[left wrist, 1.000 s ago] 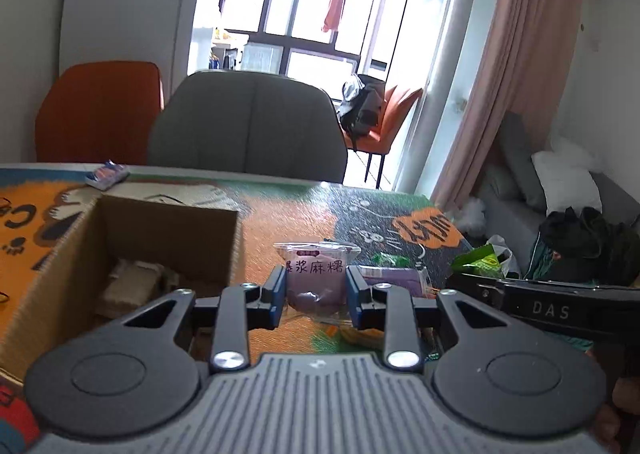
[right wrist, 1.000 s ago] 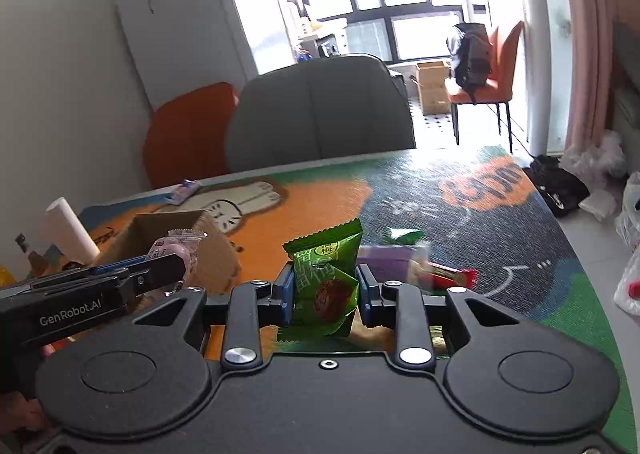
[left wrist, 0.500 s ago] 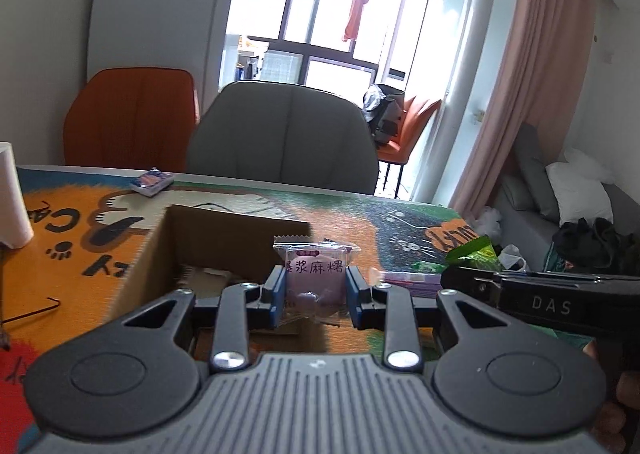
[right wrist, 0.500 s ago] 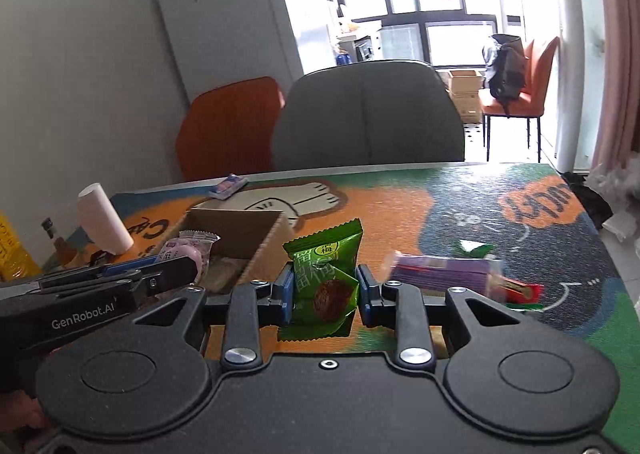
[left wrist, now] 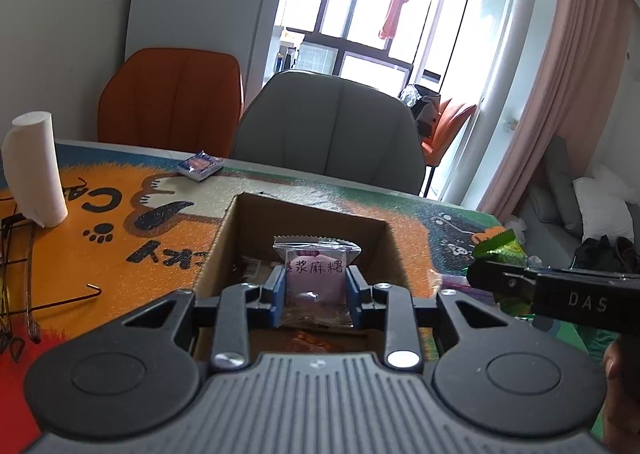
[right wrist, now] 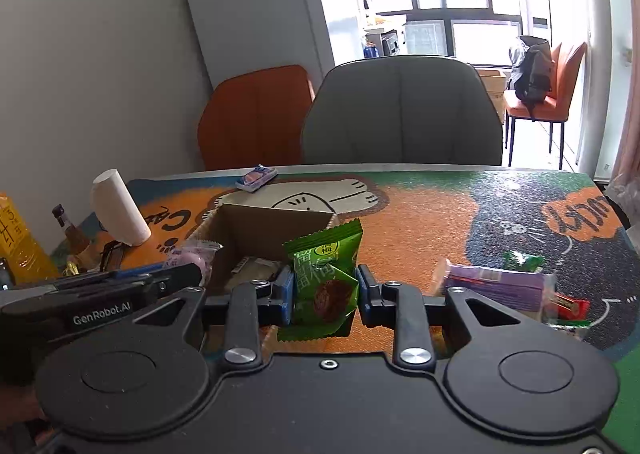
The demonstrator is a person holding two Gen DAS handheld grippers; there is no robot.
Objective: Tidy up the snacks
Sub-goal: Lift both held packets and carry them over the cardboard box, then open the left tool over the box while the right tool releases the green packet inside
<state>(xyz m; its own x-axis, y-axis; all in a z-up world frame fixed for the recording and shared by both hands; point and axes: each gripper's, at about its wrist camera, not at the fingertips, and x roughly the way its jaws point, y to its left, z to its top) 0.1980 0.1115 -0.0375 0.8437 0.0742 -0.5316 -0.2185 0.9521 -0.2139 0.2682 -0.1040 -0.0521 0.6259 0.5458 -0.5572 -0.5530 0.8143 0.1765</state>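
Left hand-held gripper (left wrist: 315, 291) is gripping the pink packet (left wrist: 316, 274) over the box (left wrist: 256, 214); right hand-held gripper (right wrist: 323, 291) is clamping the green packet (right wrist: 325, 278) beside it. Best releasing low, well inside the walls.

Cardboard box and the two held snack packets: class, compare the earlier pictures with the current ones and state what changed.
Both grippers carried their packets sideways toward the cardboard box: the pink packet now hangs over its opening, and the green packet sits beside its right wall. Neither was released. The box and the loose snacks stayed put.
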